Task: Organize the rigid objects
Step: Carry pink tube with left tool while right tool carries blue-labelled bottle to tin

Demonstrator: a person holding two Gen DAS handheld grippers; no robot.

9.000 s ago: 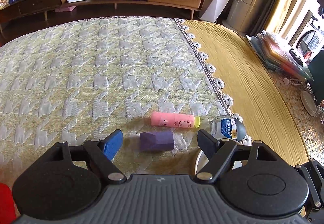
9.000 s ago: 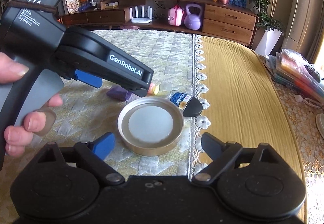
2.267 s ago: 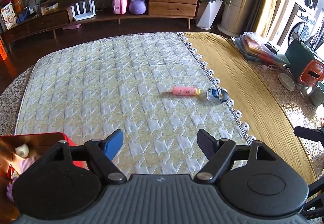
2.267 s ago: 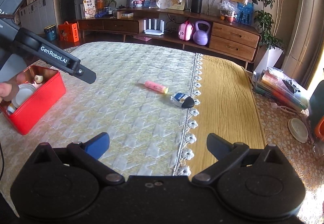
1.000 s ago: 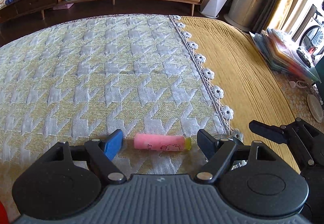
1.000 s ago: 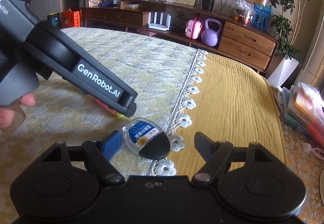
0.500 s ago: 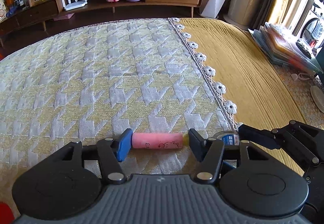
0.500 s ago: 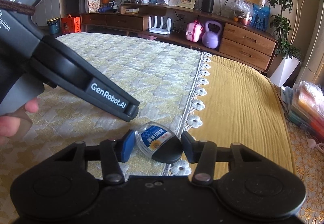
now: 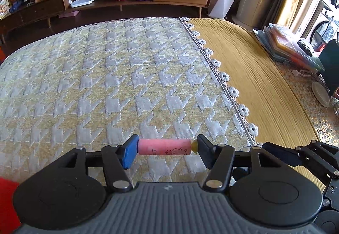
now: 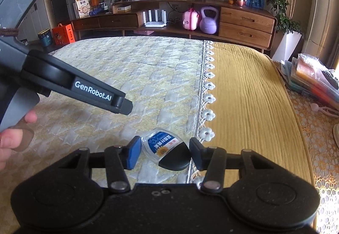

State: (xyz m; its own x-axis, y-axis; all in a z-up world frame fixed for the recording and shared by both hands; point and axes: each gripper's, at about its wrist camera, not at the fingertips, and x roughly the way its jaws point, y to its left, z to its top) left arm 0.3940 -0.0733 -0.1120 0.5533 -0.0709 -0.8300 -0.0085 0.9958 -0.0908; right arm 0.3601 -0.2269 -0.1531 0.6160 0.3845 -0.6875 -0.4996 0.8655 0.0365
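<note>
1. At the far left of the left wrist view, a red corner (image 9: 6,198) shows at the frame edge; what it belongs to cannot be told.
2. The left claw (image 9: 164,152) is closed narrow on a pink tube (image 9: 164,146), one pad on each end. The blue left pad (image 9: 129,154) presses the flat pink end and the black right pad presses the small yellow cap (image 9: 194,146).
3. The tube's long axis runs straight across between the pads, crosswise to the claw's own line, with the cap end to the right. It is a smooth cylinder with small dark cartoon drawings on its side, held above the quilted bedspread (image 9: 106,85), which is woven in a raised grey and yellow houndstooth pattern.
4. A lace trim of small flowers (image 9: 222,76) edges the bedspread; to its right lies a ribbed mustard cover (image 9: 254,77).
5. In the right wrist view, a hand (image 10: 14,140) at the left grips the handle of the left claw's dark body.
6. The right claw (image 10: 164,154) is closed on a small clear container (image 10: 163,145) with a rounded black cap (image 10: 175,158) and a blue label bearing a sunflower.
7. The container sits tilted between the pads, clear end toward the blue left pad (image 10: 132,154), black cap lower and toward the right pad, just beside the lace trim.
</note>
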